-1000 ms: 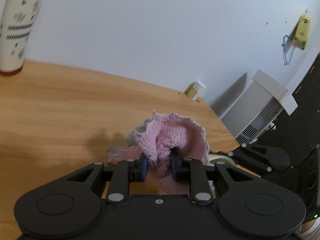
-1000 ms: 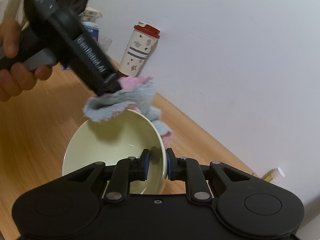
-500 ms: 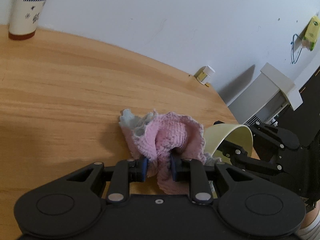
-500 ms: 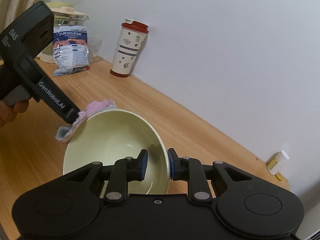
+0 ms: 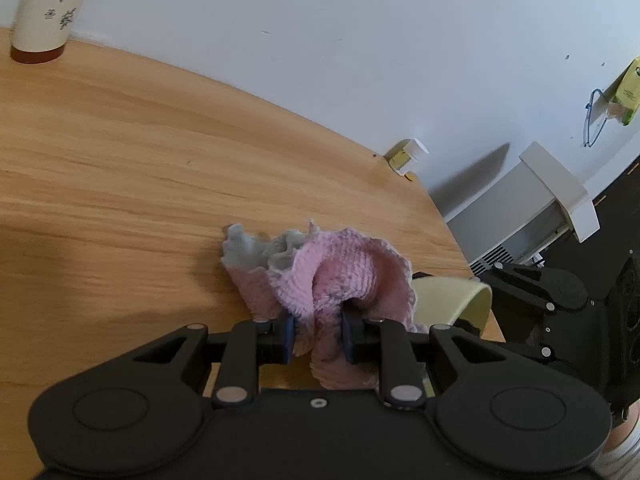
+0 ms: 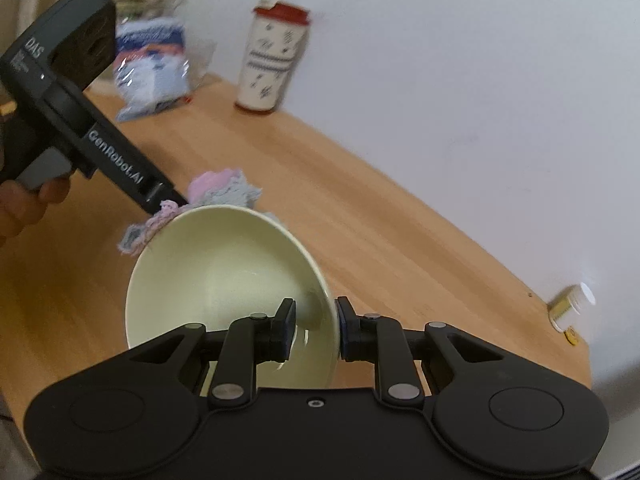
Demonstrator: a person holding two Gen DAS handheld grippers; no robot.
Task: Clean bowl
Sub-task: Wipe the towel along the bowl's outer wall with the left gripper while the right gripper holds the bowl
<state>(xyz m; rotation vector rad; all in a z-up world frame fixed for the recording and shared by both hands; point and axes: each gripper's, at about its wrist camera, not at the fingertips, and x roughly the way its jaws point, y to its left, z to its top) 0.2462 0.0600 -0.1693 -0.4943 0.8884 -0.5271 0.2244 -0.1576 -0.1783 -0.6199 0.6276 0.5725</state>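
Observation:
A pale yellow-green bowl is tilted on its side above the wooden table, its rim pinched by my right gripper. Part of the bowl also shows in the left wrist view, at the right behind the cloth. My left gripper is shut on a pink and grey cloth. In the right wrist view the cloth sits at the bowl's far rim, outside the bowl, with the left gripper's fingers beside it.
A white patterned cup with a red lid stands by the wall. A plastic bag and a container lie at the far left. A small white bottle lies at the table's right end. A white appliance stands beyond the table.
The cloth came out of the bowl and over its far rim, then stayed low at the rim. The right gripper tilted the bowl further onto its side.

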